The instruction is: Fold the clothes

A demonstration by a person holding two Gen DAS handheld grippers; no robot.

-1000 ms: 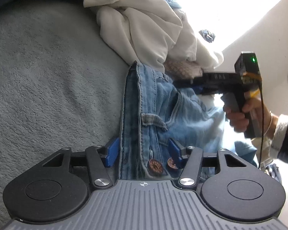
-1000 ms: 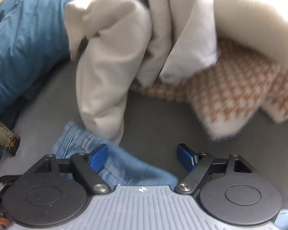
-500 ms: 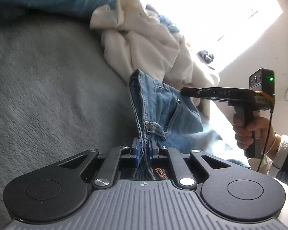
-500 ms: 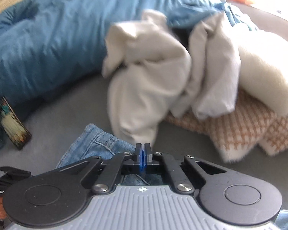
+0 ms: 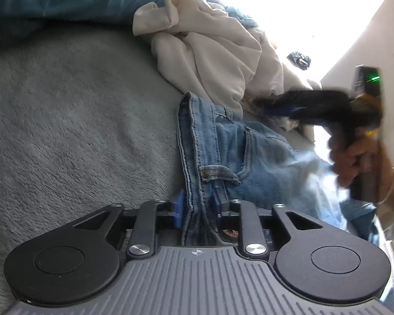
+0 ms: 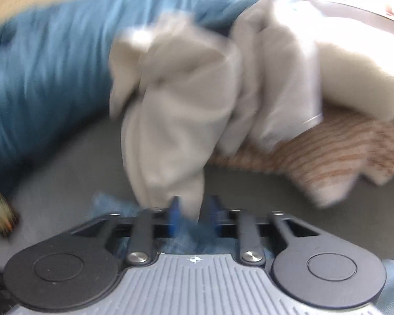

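Clearly, the faded blue denim jeans [image 5: 223,141] lay on the fuzzy grey blanket [image 5: 73,120], with their waistband running away from the left gripper [image 5: 197,207]. That gripper's blue pads were closed most of the way and pinched the thick waistband edge, likely so the top of the jeans could be pulled straight for folding. The right gripper [image 6: 193,210] was also nearly closed, and blue denim sat between its pads, so it seemed to grip another part of the same jeans, though the blur made that hard to be sure of. A crumpled cream-white cloth [image 6: 181,110] hung right down to those pads, and I could not tell if it was caught too. The legs of the jeans ran out of view, so how far they were folded stayed hidden. The person's hand [image 5: 354,157] around the right gripper's handle was smeared by motion.
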